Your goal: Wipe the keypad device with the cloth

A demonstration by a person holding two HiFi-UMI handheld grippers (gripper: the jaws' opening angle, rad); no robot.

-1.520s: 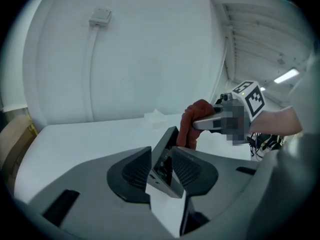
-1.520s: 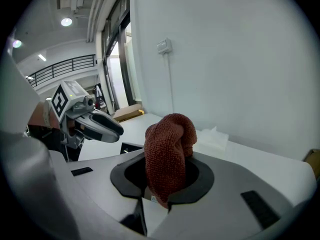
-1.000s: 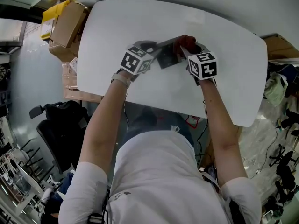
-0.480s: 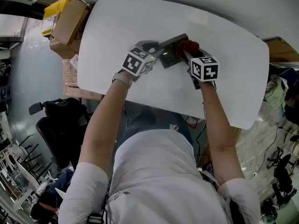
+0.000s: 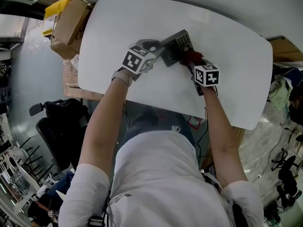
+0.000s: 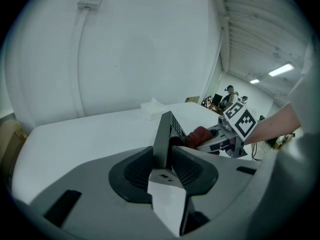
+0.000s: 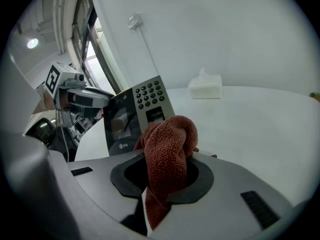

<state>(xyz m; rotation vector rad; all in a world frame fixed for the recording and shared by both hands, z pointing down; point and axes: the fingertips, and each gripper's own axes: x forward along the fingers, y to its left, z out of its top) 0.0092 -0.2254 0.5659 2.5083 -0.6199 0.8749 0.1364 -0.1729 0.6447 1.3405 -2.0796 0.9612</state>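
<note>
Left tongs (image 6: 169, 153) clamp the keypad device (image 6: 163, 131) edge-on; right tongs (image 7: 165, 176) pinch the cloth (image 7: 170, 139) (bunched, red) beside its face

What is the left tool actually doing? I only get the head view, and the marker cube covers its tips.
Observer: In the left gripper view, the left tongs are shut on the keypad device, gripping it edge-on.
Operator: And that red blob on the right?
Observer: The right gripper view shows the right tongs pinching a bunched red cloth, right in front of the device's lower face.
Operator: Is anything else on the table?
Observer: Yes, a white tissue box stands on the table, well beyond the device.
</note>
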